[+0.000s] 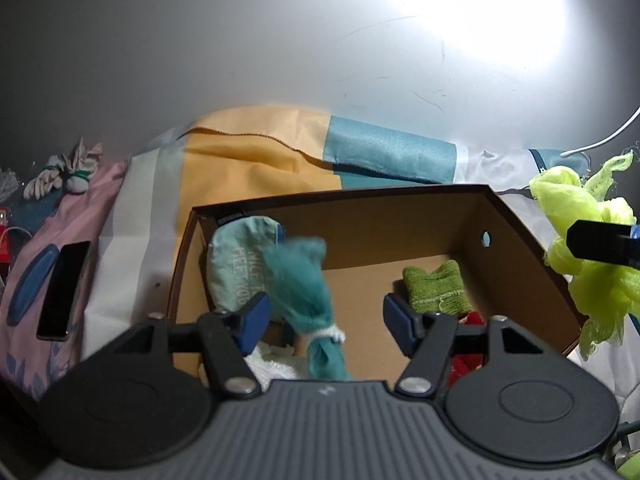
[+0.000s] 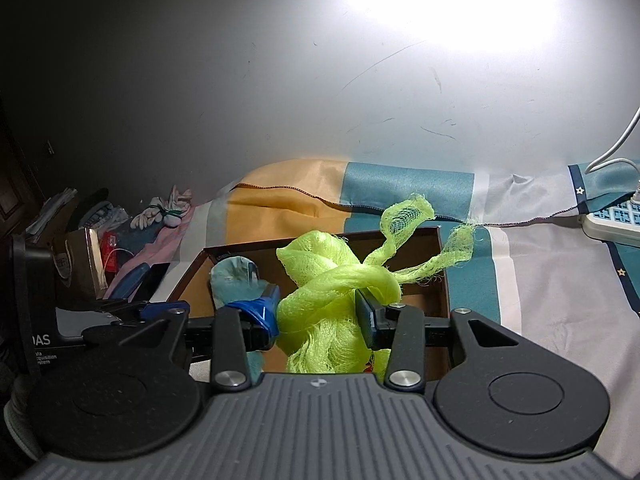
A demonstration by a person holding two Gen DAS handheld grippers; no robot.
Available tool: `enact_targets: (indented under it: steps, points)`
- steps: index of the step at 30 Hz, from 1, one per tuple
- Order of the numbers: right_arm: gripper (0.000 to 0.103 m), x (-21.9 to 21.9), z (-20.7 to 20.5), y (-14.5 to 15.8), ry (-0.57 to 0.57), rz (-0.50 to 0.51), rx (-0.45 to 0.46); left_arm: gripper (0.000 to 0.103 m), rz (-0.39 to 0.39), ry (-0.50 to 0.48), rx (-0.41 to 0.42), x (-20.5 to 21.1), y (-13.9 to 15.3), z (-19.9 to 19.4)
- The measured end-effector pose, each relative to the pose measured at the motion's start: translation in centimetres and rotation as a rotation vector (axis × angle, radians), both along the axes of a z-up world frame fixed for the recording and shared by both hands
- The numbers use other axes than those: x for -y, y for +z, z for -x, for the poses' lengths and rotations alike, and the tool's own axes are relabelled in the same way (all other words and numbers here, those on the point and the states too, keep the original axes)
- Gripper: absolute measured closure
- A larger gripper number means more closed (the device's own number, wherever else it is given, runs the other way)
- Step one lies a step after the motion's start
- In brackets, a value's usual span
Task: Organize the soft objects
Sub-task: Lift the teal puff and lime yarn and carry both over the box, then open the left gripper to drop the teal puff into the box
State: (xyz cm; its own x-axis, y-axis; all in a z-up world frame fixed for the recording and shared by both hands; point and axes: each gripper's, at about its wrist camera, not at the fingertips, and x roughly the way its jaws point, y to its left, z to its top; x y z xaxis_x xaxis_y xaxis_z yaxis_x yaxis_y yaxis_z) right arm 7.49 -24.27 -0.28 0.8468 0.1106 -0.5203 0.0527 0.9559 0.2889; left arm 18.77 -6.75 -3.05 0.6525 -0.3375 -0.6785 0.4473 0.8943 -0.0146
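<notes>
An open brown cardboard box [image 1: 516, 232] sits on a striped bedsheet. My left gripper [image 1: 326, 318] hovers over its near edge, open. A blurred teal cloth bundle [image 1: 308, 280], tied with a white band, hangs loose between the blue pads without being pressed. Inside the box lie a pale teal pouch [image 1: 236, 264], a green knit cloth [image 1: 436, 288], something red [image 1: 472, 318] and a white cloth [image 1: 272, 360]. My right gripper [image 2: 320, 312] is shut on a knotted yellow-green mesh cloth [image 2: 320, 280], held above the box [image 2: 440, 264]. The same mesh cloth [image 1: 588, 264] shows at the right edge of the left wrist view.
A dark phone [image 1: 64, 288] lies on a pink cloth left of the box, with a tied bundle of gloves [image 1: 68, 176] behind it. A white power strip [image 2: 616, 220] and its cable lie at the far right. A grey wall rises close behind the bed.
</notes>
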Motion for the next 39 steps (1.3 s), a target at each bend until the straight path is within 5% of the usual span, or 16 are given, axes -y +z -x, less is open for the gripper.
enact_targets:
  steps: [18,30,37,39]
  points:
    - [0.077,-0.9,-4.8,-2.4,0.003,-0.029,-0.071,0.037,-0.088,0.185,-0.067,-3.6,0.6,2.3]
    - [0.073,-1.1,-7.9,-7.3,-0.070,-0.052,-0.304,0.037,-0.113,0.264,-0.088,-6.3,0.7,3.7]
    - [0.071,-0.6,-6.8,-5.9,-0.019,-0.145,-0.221,0.037,-0.101,0.268,-0.090,-6.6,1.0,4.6]
    - [0.071,-1.0,-6.8,-5.4,-0.044,-0.076,-0.211,0.037,-0.100,0.268,-0.092,-6.7,1.0,4.8]
